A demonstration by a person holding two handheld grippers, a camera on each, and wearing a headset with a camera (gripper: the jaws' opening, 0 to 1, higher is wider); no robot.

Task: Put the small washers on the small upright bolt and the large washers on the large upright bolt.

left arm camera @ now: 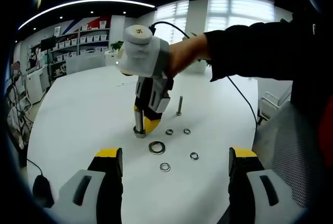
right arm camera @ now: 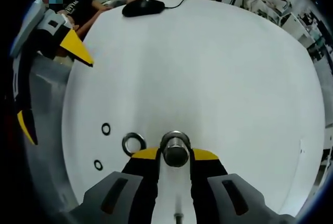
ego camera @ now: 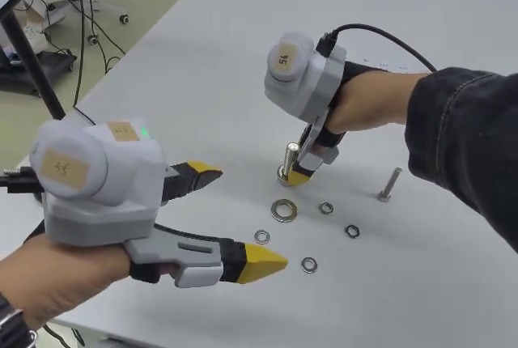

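While the left gripper [ego camera: 249, 217] hangs over the near left of the table [ego camera: 202, 81], its jaws stand wide apart and hold nothing. Just right of it the big washer [ego camera: 275, 212] lies flat, with four small washers [ego camera: 304, 265] scattered near and right of it, all apart from one another. Beyond the big washer stands the big bolt [ego camera: 290, 158], and the right gripper [ego camera: 296, 176] has its jaws drawn in against the shaft low down, seemingly clamping it. Further right stands the small bolt [ego camera: 389, 184], bare. The washers look thin, hard and light, likely to skid on the smooth top, so I'd pinch each across its outer rim.
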